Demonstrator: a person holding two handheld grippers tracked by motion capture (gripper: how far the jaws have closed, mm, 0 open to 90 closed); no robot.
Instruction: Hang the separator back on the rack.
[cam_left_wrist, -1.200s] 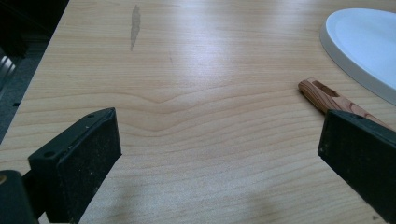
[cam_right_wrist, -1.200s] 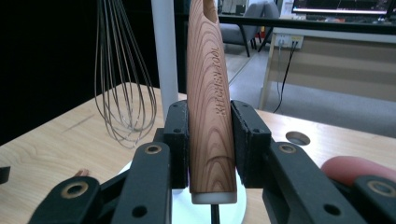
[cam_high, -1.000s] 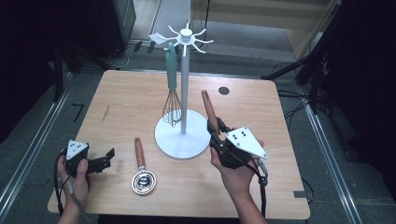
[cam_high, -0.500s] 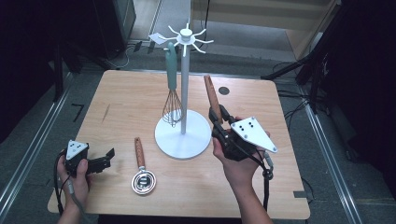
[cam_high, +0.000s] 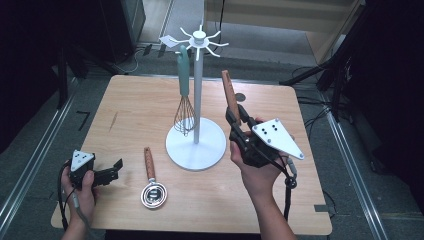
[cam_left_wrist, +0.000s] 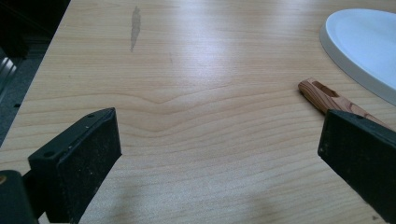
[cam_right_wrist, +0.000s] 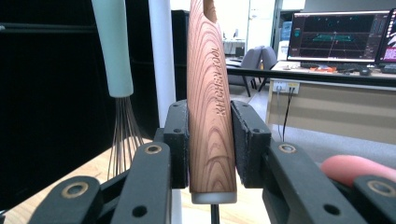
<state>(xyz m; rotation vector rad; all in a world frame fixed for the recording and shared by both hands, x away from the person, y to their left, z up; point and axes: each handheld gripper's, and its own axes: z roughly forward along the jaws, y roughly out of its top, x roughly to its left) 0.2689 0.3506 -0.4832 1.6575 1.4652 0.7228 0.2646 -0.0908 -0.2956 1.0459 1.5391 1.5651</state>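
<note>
My right gripper (cam_high: 236, 120) is shut on a wooden-handled utensil (cam_high: 230, 95), raised above the table just right of the white hook rack (cam_high: 196, 90). The handle (cam_right_wrist: 210, 93) stands nearly upright between the pads, its hanging hole at the top. A whisk (cam_high: 184, 102) with a pale green handle hangs from one of the rack's hooks (cam_high: 175, 42). A small metal strainer with a wooden handle (cam_high: 151, 182) lies flat on the table. My left gripper (cam_high: 112, 170) rests at the table's near left corner, open, with bare wood between its jaws (cam_left_wrist: 224, 135); the strainer's handle end (cam_left_wrist: 322, 95) lies just past its right jaw.
The rack's round white base (cam_high: 195, 147) sits mid-table, its rim showing in the left gripper view (cam_left_wrist: 364, 46). Its pole (cam_right_wrist: 161, 51) and the whisk (cam_right_wrist: 116, 70) stand close left of the held handle. A small dark disc (cam_high: 240, 97) lies at the back of the table.
My right hand has lifted the wooden-handled utensil higher beside the rack and stood it more upright. The left hand and the strainer have stayed put.
</note>
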